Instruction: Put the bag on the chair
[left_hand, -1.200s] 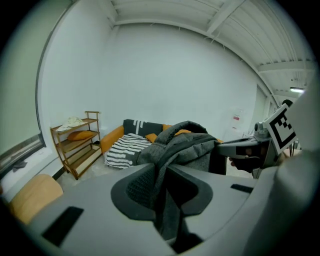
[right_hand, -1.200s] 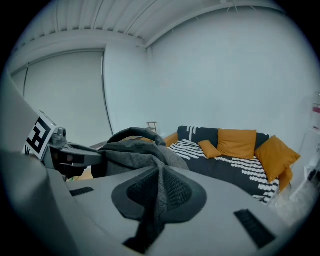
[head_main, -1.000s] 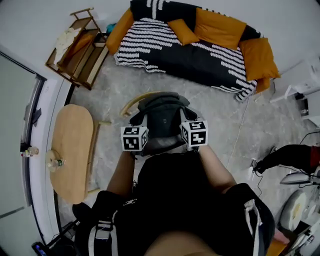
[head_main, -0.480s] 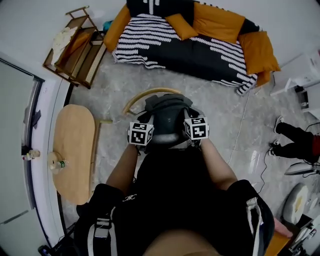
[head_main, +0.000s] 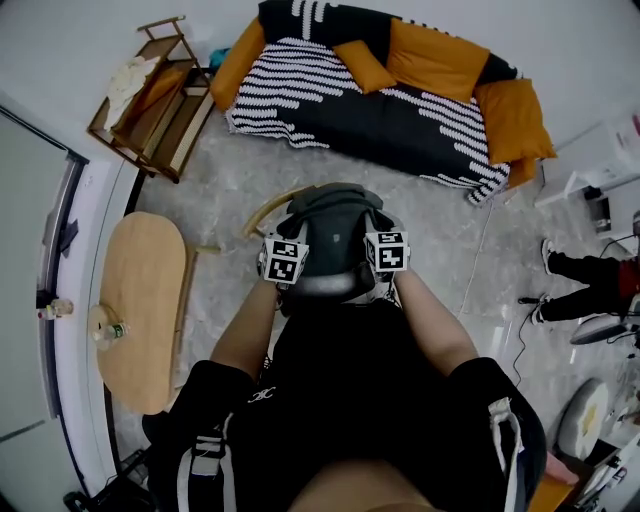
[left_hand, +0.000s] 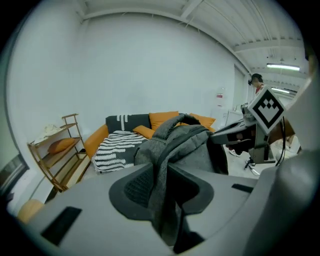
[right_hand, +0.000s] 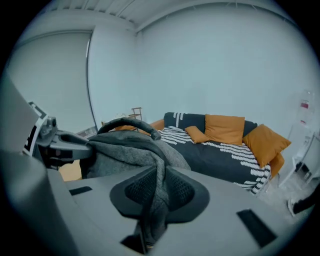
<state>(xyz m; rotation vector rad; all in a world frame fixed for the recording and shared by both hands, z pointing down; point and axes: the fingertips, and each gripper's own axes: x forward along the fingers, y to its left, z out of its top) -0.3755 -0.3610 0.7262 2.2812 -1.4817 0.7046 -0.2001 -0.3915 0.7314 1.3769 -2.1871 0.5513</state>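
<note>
Indoors | pale stone floor (head_main: 225, 195) | striped sofa (head_main: 380, 110) | wooden table (head_main: 140, 300) | chair (head_main: 265, 206) under bag (head_main: 335, 235)

We are counting one grey backpack (head_main: 335, 235), one wooden chair (head_main: 268, 205) and two grippers: the left gripper (left_hand: 167, 190) and the right gripper (right_hand: 157, 192) are each opening their jaws with a backpack strap between them. We are also counting one sofa (head_main: 400, 120), three orange cushions (head_main: 440, 55), one wooden shelf rack (head_main: 150, 95), one oval wooden table (head_main: 145, 300), one bottle (head_main: 110, 325) and one bystander (head_main: 585, 270).
</note>
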